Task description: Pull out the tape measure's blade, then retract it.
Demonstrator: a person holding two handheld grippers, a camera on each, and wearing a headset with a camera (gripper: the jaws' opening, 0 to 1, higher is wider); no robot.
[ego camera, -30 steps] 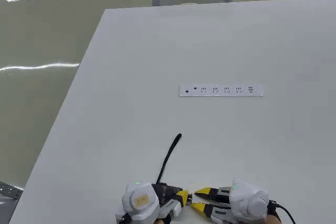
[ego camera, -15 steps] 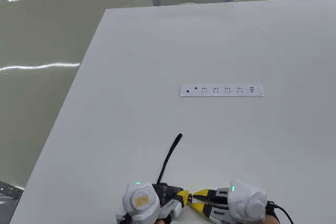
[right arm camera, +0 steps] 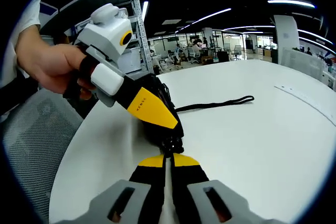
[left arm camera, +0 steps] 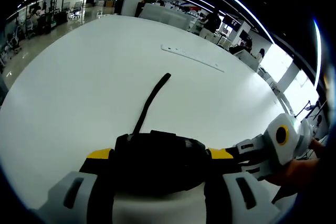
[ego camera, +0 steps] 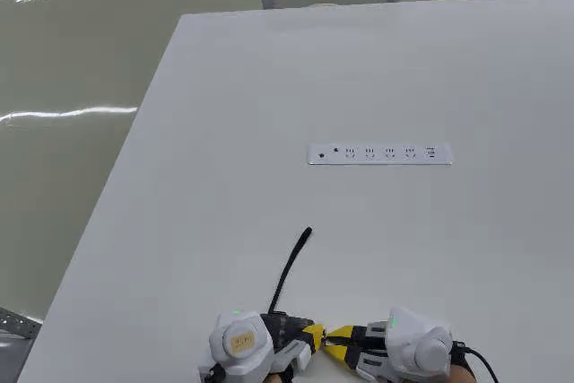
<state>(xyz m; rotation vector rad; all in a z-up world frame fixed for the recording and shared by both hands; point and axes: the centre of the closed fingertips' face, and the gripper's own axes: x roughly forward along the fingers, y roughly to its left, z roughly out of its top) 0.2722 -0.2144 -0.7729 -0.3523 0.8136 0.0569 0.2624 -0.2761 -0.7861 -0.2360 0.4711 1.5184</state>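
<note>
- The white table (ego camera: 224, 132) is cut off by the head view on the right and at the bottom edge.
- The left gripper (left arm camera: 160, 153) is closed around the black tape measure (left arm camera: 152, 169). The tape measure is held just above the table's near edge, and its sides are hidden by the yellow pads.
- The right gripper (right arm camera: 168, 158) is seen with its jaws pressed almost together. The tips touch the front of the tape measure, but it cannot be made out whether the blade's end is pinched there. No pulled-out blade can be distinguished.
- A hand (right arm camera: 50, 64) on the left gripper is partly cut off.
- A black strap (ego camera: 289, 271) lies on the table and runs from the tape measure away from the person.
- A white power strip (ego camera: 379, 153) lies well apart, and its markings are too small to be read.
- The writing on a yellow pad (right arm camera: 144, 106) and a yellow sticker (ego camera: 242, 343) cannot be read.
</note>
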